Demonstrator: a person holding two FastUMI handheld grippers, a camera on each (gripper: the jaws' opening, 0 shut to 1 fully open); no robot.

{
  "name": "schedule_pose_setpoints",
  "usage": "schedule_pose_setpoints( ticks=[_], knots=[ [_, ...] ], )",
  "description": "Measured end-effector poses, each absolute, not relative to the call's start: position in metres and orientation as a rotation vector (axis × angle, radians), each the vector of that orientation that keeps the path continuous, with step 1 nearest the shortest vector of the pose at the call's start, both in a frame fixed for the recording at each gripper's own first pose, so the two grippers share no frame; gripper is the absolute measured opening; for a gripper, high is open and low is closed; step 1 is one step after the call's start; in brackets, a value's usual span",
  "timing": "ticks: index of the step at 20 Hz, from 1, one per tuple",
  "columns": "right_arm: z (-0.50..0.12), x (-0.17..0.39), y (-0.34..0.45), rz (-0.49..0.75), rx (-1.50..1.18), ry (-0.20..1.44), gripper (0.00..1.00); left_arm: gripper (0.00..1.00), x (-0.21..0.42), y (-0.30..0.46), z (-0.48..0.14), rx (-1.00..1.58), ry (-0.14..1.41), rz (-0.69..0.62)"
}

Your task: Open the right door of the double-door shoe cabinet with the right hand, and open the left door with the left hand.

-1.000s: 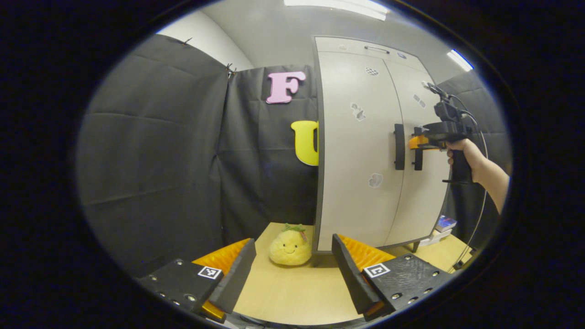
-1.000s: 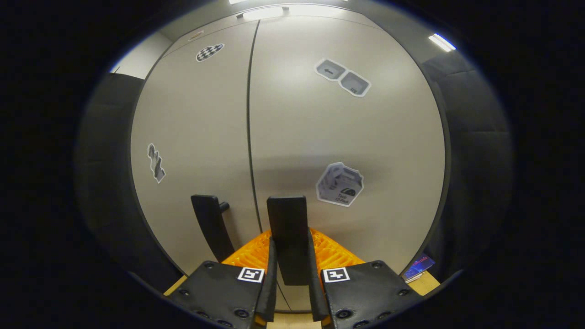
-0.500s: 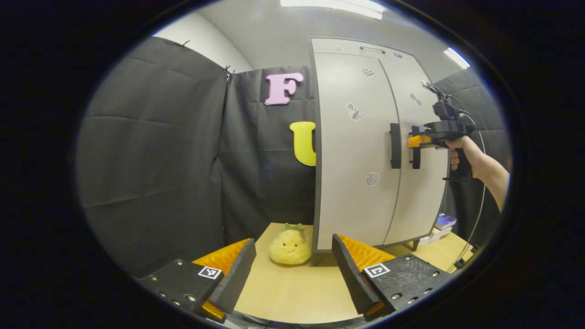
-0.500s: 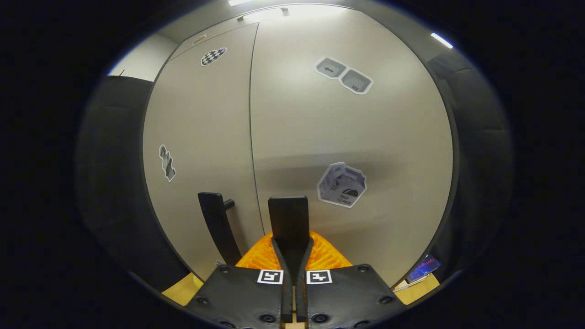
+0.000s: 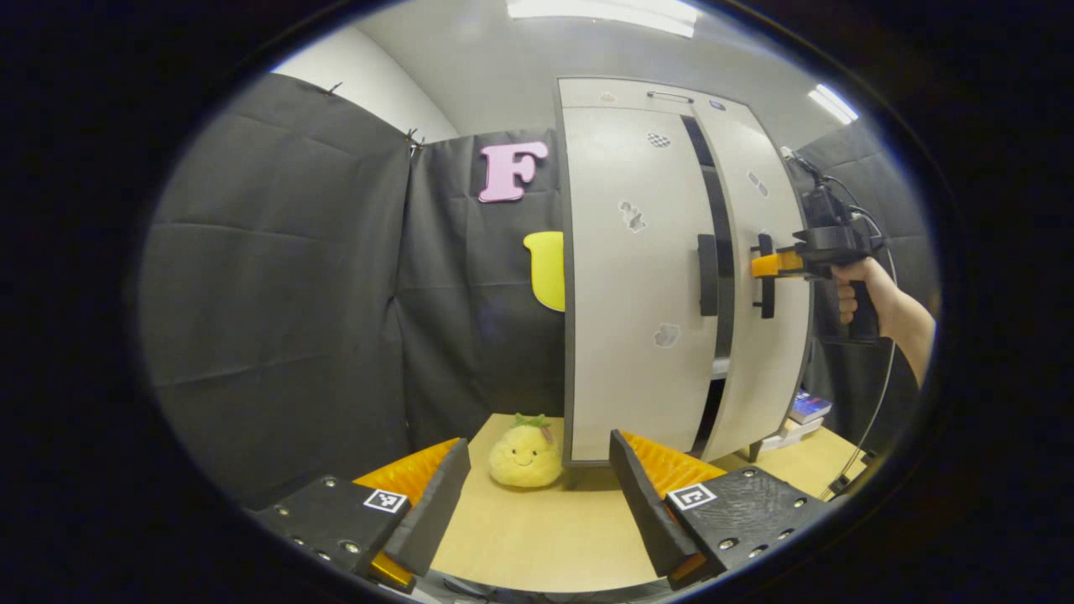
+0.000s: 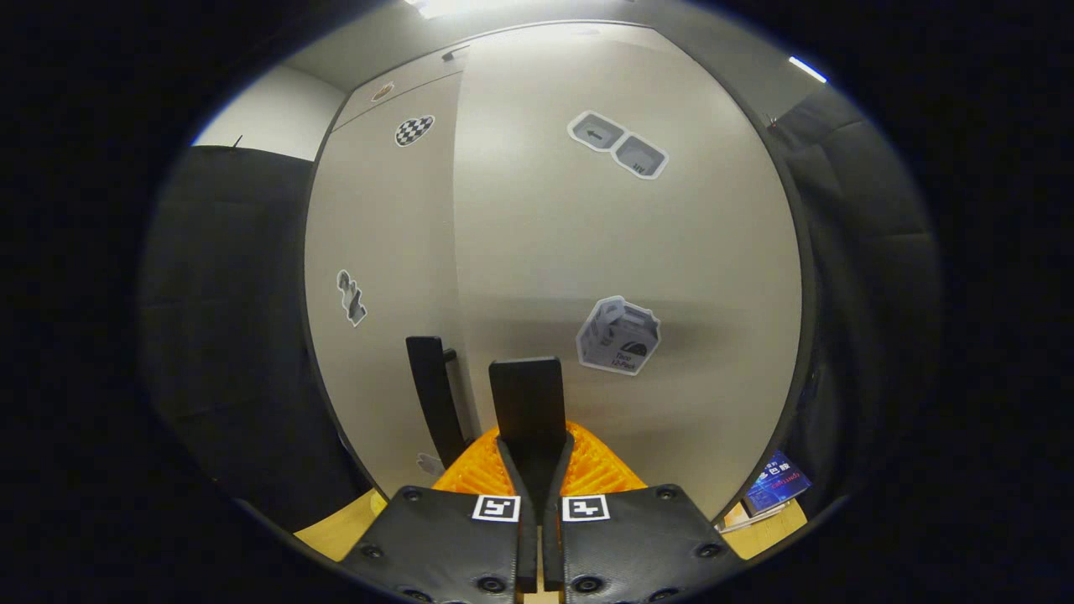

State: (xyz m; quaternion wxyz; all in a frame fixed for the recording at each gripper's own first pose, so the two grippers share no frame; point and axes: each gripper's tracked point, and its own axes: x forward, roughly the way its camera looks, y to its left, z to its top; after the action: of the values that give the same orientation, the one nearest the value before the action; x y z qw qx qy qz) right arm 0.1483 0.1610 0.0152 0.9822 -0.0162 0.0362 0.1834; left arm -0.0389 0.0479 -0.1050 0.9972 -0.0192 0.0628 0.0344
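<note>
The pale grey double-door shoe cabinet (image 5: 638, 277) stands at the back of the wooden table. Its right door (image 5: 768, 335) is swung a little outward, with a dark gap beside the left door (image 5: 629, 335). My right gripper (image 6: 533, 470) is shut on the right door's black handle (image 6: 526, 403); in the left gripper view it shows with a hand at the handle (image 5: 765, 277). The left door's black handle (image 5: 707, 275) is free. My left gripper (image 5: 537, 495) is open, low over the table, well in front of the cabinet.
A yellow plush toy (image 5: 525, 453) sits on the table (image 5: 537, 545) by the cabinet's left front corner. Books (image 5: 807, 408) lie at the cabinet's right side. A cable (image 5: 881, 394) hangs from the right gripper.
The right gripper closed on the right door's handle and pulled; the door has come off the cabinet front, opening a gap. The left gripper has hardly moved.
</note>
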Motion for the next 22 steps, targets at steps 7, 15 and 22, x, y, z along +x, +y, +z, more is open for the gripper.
schedule_pose_setpoints(
  ticks=[7,15,22],
  knots=[
    [0.015,0.110,0.132,0.368,-0.025,0.071,0.04,0.96,-0.037,0.015,-0.109,-0.049,0.143,0.004],
    [0.017,0.084,0.103,0.340,-0.018,0.067,0.04,0.96,-0.040,-0.003,-0.110,-0.041,0.139,-0.041],
    [0.019,0.068,0.079,0.303,-0.009,0.060,0.04,0.96,-0.035,-0.010,-0.115,-0.050,0.156,-0.076]
  ],
)
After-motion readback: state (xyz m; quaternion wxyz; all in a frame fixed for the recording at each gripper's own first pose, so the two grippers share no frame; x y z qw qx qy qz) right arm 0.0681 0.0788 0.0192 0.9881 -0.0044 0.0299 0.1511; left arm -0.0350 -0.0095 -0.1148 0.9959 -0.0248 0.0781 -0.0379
